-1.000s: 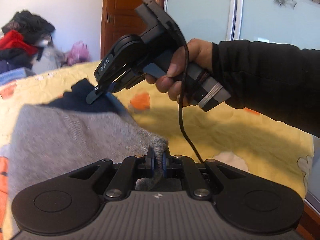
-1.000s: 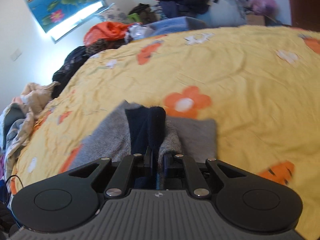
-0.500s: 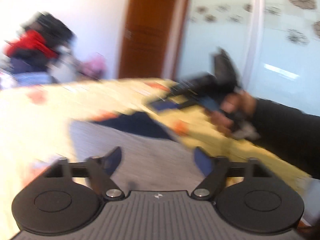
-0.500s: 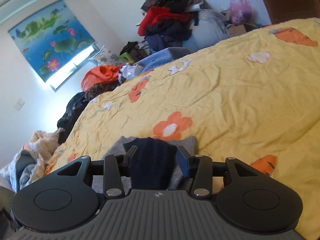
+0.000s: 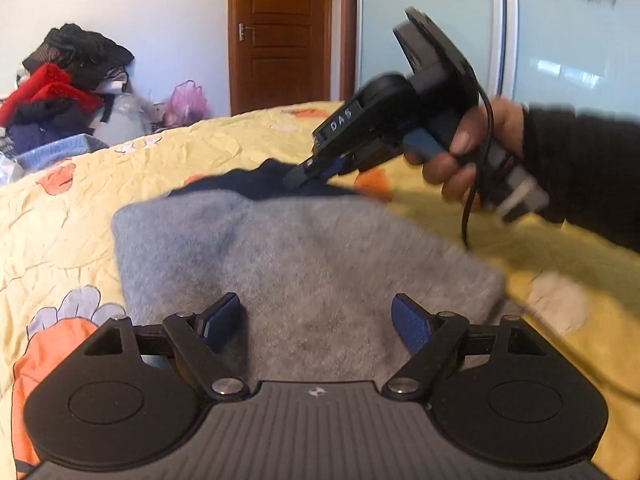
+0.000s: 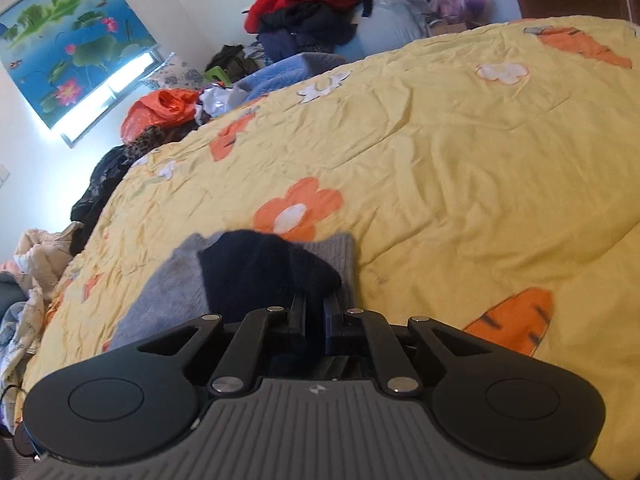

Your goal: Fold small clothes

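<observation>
The grey fuzzy garment (image 5: 304, 264) lies folded flat on my yellow bedcover (image 5: 80, 208) — its navy part (image 6: 256, 268) on top. My left claw (image 5: 316, 320) gapes wide, empty; my right claw (image 6: 316, 312) has just been closing — pinching the navy fabric.

Scene lit by bright daylight from the window (image 6: 106, 90), blown out w/ glare under the blind. Motion blur seen on the hand (image 5: 472, 152) and sleeve (image 5: 580, 168) in left wrist view; rest sharp. Strong fisheye bending at edges, soft shadows cast on the bedspread (image 6: 460, 168).
</observation>
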Demonstrator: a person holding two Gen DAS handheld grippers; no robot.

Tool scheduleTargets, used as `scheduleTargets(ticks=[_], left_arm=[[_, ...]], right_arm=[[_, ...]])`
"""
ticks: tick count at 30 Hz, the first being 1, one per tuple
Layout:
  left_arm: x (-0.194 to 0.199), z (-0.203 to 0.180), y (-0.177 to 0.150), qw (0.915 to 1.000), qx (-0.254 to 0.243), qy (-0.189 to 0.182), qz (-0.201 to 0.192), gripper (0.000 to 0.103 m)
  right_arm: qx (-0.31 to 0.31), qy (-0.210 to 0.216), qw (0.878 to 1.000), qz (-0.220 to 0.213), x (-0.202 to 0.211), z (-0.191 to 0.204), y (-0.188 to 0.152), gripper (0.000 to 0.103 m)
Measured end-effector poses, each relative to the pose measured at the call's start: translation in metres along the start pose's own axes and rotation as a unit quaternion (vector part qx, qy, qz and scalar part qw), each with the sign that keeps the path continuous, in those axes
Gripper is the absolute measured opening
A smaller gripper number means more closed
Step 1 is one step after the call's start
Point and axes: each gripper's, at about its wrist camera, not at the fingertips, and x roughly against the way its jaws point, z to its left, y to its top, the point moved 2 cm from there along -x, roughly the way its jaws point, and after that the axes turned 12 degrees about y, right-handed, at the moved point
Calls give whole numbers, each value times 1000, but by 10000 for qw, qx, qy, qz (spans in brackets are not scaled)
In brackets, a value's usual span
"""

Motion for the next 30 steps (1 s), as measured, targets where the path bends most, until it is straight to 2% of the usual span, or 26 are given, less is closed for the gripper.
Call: scheduleTargets(ticks=[1,2,3,4,5,7,9,10,11,12,13,14,15,16,17,18,20,22,26,28,30], left_arm=[[4,7,7,9998,177,-98,-67,83],[10,17,11,9991,381,-131,-165,83],[16,26,18,9974,645,-131,-301,83],[19,41,23,9948,936,-94,-401,85],[16,57,28,9910,1272,-47,-414,87],[-8,93,39,9780,2078,-17,-154,91],[-41,127,37,9564,2901,108,331,90],[-57,139,36,9449,3208,177,627,89],[-69,146,34,9365,3403,160,829,85],[-79,149,34,9324,3479,39,977,70],[-89,150,34,9314,3461,-84,1122,58],[-99,148,34,9298,3441,-150,1300,56],[-105,144,35,9311,3394,-187,1321,49],[-109,140,37,9349,3292,-185,1315,48],[-112,137,38,9358,3254,-186,1342,45],[-110,135,37,9361,3231,-155,1379,30],[-107,133,39,9384,3170,-85,1373,25],[-96,135,48,9483,2917,60,1250,22],[-76,150,70,9633,2500,294,933,21],[-75,168,78,9642,2448,573,847,21],[-78,186,80,9609,2527,738,860,22]], right_arm=[[9,17,10000,-52,4,5,-1,33],[4,103,9998,-159,11,9,-2,59],[-7,179,9992,-363,21,12,-4,75],[-21,238,9979,-604,31,13,-6,97],[-71,265,9969,-738,37,11,-8,99],[-267,240,9970,-692,39,2,-8,95],[-402,93,9975,-574,31,-7,-9,93],[-493,82,9976,-475,25,-10,-9,88],[-573,133,9976,-369,18,-11,-10,86],[-604,200,9976,-257,11,-11,-14,86],[-561,217,9980,-178,4,-9,-16,86],[-396,229,9987,-204,1,-4,-19,85],[-330,282,9989,-176,-3,0,-21,83],[-330,315,9988,-164,-5,1,-23,75],[-351,334,9987,-124,-8,2,-24,48],[-419,369,9984,-38,-12,2,-27,38],[-324,357,9987,-139,-11,8,-30,32],[-280,353,9987,-217,-8,17,-29,30],[-305,728,9959,-432,-10,36,-17,29],[-265,905,9943,-499,-21,45,-8,29],[-407,1003,9925,-559,-38,45,0,29]])
